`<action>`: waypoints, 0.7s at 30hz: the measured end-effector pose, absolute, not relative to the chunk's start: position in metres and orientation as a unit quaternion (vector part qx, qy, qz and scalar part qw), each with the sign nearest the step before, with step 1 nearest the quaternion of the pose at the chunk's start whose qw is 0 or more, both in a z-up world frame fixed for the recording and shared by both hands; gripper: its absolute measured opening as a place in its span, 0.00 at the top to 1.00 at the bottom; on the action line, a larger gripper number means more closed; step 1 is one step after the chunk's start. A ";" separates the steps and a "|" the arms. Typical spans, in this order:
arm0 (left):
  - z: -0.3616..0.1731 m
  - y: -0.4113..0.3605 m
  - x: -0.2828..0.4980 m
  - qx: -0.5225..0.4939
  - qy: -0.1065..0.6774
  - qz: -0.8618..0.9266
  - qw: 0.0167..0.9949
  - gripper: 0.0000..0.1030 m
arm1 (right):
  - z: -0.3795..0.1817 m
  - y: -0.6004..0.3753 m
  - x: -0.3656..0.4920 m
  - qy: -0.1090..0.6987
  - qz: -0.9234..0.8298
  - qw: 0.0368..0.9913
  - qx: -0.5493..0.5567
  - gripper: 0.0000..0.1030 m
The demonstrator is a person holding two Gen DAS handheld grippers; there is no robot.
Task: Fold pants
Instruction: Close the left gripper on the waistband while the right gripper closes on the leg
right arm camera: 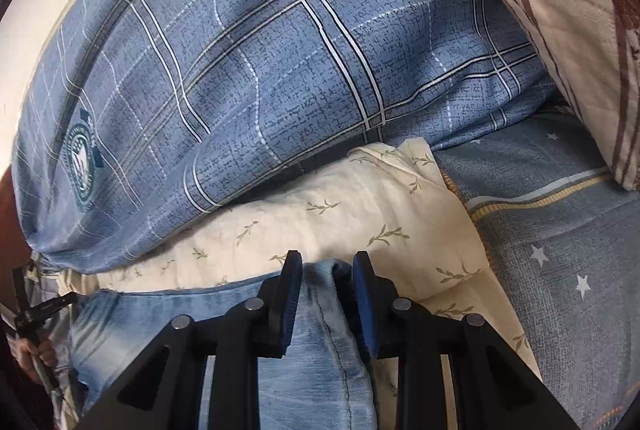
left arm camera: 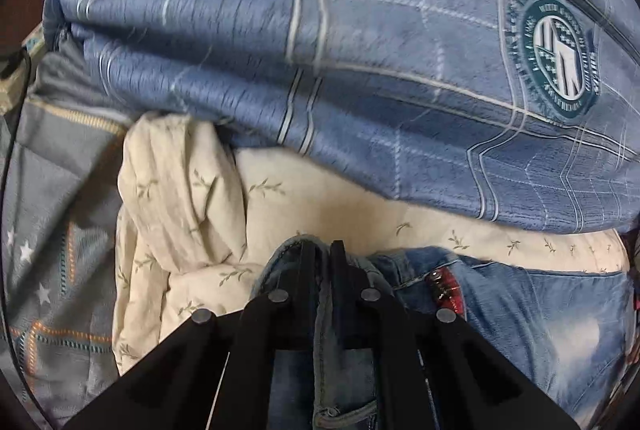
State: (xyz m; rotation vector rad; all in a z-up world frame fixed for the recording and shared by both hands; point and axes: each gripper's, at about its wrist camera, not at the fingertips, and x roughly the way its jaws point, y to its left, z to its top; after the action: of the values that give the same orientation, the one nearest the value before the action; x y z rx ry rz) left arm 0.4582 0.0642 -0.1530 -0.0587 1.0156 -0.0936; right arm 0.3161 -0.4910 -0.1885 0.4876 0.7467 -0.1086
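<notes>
Pants (right arm camera: 320,330) are gripped at two spots along one edge. The left tool (left arm camera: 320,262) is shut tight on denim. The right tool (right arm camera: 326,270) is clamped on a thick fold, with the bed (right arm camera: 560,230) ahead.

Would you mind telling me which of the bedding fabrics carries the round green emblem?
The blue plaid quilt piled behind; its emblem is absent from the cream leaf-print cover and the starred sheet.

Blue plaid pillow (right arm camera: 280,70) blocks ahead; cream sheet (right arm camera: 360,214) open between.
</notes>
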 end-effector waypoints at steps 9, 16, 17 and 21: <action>-0.171 0.022 0.452 0.012 0.504 -0.065 0.861 0.72 | -0.190 -0.487 0.328 0.385 -0.055 0.897 0.211 0.22; -0.143 0.009 0.431 0.026 0.467 -0.054 0.882 0.94 | -0.198 -0.464 0.341 0.407 -0.080 0.896 0.160 0.76; -0.133 0.007 0.423 0.027 0.454 -0.062 0.888 0.94 | -0.194 -0.459 0.339 0.403 -0.080 0.899 0.151 0.77; -0.092 0.010 0.386 0.014 0.412 -0.094 0.906 0.94 | -0.163 -0.456 0.314 0.373 -0.055 0.912 0.164 0.78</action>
State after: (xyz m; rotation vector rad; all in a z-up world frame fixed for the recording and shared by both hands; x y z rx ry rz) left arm 0.3856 0.0098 -0.0923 0.0290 0.8512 -0.1938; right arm 0.3140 -0.4563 -0.1628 0.3378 0.7690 -0.1131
